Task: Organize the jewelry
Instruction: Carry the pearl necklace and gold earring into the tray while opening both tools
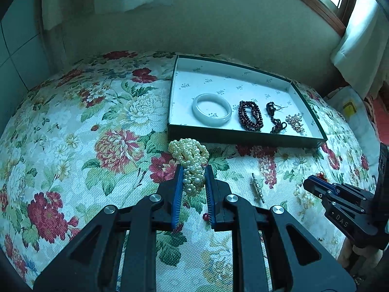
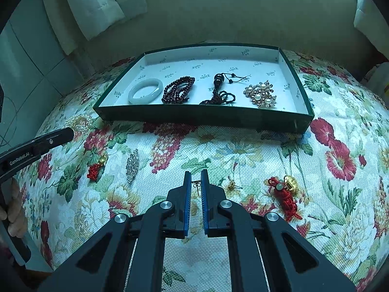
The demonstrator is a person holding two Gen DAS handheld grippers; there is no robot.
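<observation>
From the left wrist view, the left gripper (image 1: 193, 170) was clamped on a bunched pearl necklace (image 1: 190, 157): its ribbed blue pads (image 1: 179, 194) pressed both sides of the lumpy cream strand, whose upper loops spilled out past the fingertips. Beneath lay a coarse woven floral tablecloth (image 1: 73, 126), red and green on white. Beyond the pearls sat a shallow rectangular tray (image 1: 243, 137) with dark green walls and a white printed paper lining. Inside it, in a row, lay a smooth pale jade bangle (image 1: 211, 112), a coil of dark red beads (image 1: 251, 115), a black pendant on knotted cord (image 1: 273, 114) and a cluster brooch (image 1: 295, 122). A slim metal brooch (image 1: 257, 188) lay on the cloth to the right, and the right gripper (image 1: 312, 180) showed at the frame's right edge.

From the right wrist view, the right gripper (image 2: 195, 174) had its fingers drawn together with only a narrow gap, and a tiny dark earring (image 2: 196, 185) sat in that gap; whether the pads pinched it could not be told. A small gold piece (image 2: 232, 184) lay just right of it, and farther right a red knotted charm with a gold ornament (image 2: 287, 192). On the left lay a sparkling rhinestone brooch (image 2: 132, 165) and another red-and-gold charm (image 2: 96, 168). The tray (image 2: 201, 116) lay ahead, holding the same four pieces. The pearls showed at the tip of the left gripper (image 2: 70, 131), whose handle a hand (image 2: 14, 216) gripped.
</observation>
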